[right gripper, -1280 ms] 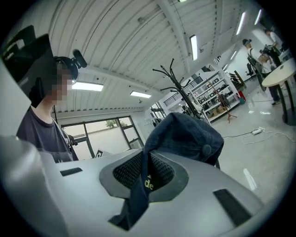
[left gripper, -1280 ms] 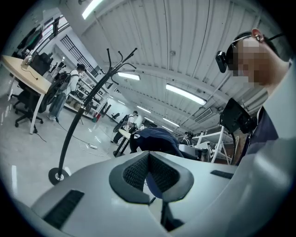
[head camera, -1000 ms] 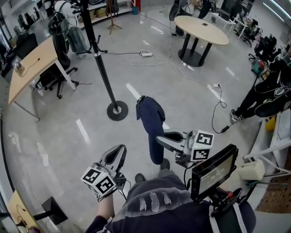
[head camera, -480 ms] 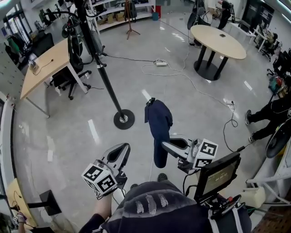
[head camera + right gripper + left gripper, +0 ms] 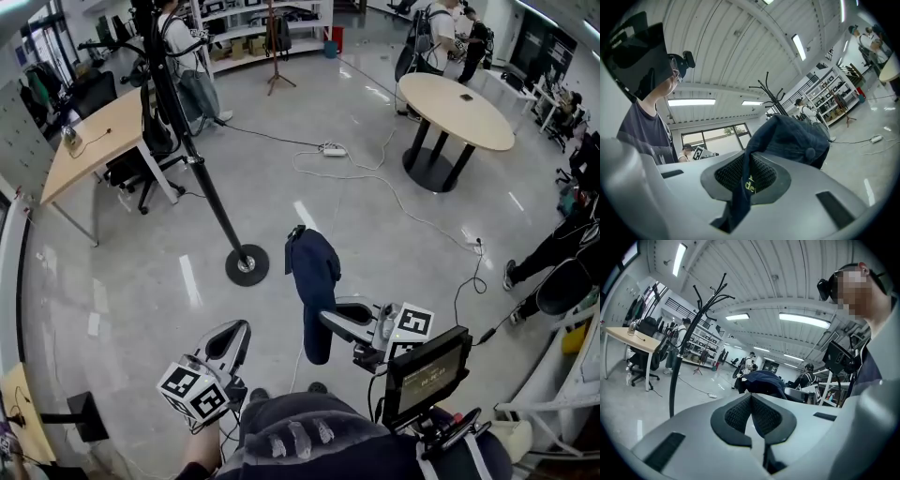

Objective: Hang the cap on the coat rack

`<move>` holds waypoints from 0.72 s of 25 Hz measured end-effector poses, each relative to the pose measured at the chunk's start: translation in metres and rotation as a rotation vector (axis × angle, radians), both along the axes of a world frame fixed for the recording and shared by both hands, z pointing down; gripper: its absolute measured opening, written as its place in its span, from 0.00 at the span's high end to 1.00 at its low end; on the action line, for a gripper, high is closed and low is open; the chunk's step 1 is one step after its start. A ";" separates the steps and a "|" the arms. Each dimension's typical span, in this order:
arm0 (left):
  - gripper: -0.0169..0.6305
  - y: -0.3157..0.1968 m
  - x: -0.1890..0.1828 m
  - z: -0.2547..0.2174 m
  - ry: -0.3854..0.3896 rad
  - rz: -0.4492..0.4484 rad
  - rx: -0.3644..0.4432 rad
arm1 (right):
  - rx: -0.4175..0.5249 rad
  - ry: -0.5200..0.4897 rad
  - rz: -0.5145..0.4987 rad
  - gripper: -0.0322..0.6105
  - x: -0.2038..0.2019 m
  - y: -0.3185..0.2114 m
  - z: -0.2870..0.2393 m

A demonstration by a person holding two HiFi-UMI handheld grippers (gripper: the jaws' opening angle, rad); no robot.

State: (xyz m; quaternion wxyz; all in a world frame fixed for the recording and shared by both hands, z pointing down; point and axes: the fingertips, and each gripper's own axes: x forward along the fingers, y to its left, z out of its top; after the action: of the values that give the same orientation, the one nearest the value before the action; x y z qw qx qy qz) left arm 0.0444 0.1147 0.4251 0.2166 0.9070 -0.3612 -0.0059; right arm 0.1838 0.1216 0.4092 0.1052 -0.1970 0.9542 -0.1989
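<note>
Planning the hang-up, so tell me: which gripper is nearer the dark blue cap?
Right. The right gripper is shut on the cap, its fabric between the jaws. The left gripper, shut and empty, sits apart to the cap's left.

Left tongs (image 5: 232, 330) and right tongs (image 5: 325, 317) are grey, black-padded.

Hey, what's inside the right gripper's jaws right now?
A fold of the dark blue cap is pinched in the right gripper; the rest bulges out beyond the jaws. The fabric covers where the pads meet, and the cap's inside cannot be seen.
</note>
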 end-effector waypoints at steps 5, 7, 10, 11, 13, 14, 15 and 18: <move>0.96 -0.023 -0.022 0.006 0.022 -0.033 -0.003 | 0.008 0.001 -0.010 0.90 -0.015 -0.025 -0.001; 0.96 -0.037 -0.033 0.006 0.039 -0.031 0.002 | 0.014 0.016 -0.003 0.90 -0.025 -0.036 -0.003; 0.96 -0.062 -0.050 0.007 0.065 -0.008 0.014 | 0.024 0.043 0.033 0.90 -0.040 -0.054 -0.008; 0.96 -0.071 -0.055 0.007 0.075 0.004 0.018 | 0.024 0.049 0.052 0.90 -0.044 -0.060 -0.009; 0.96 -0.088 -0.064 0.003 0.093 0.031 0.029 | 0.024 0.055 0.087 0.90 -0.053 -0.073 -0.013; 0.96 -0.096 -0.070 -0.001 0.100 0.044 0.038 | 0.024 0.056 0.101 0.90 -0.059 -0.078 -0.016; 0.96 -0.104 -0.077 -0.004 0.106 0.055 0.045 | 0.026 0.060 0.112 0.90 -0.066 -0.084 -0.019; 0.96 -0.129 -0.106 -0.008 0.121 0.077 0.054 | 0.038 0.072 0.140 0.90 -0.095 -0.101 -0.026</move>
State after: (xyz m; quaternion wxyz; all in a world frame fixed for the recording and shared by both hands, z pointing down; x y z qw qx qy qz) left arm -0.0617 -0.0143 0.4168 0.2134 0.9238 -0.3118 -0.0621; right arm 0.0891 0.0202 0.3834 0.0879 -0.2682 0.9449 -0.1659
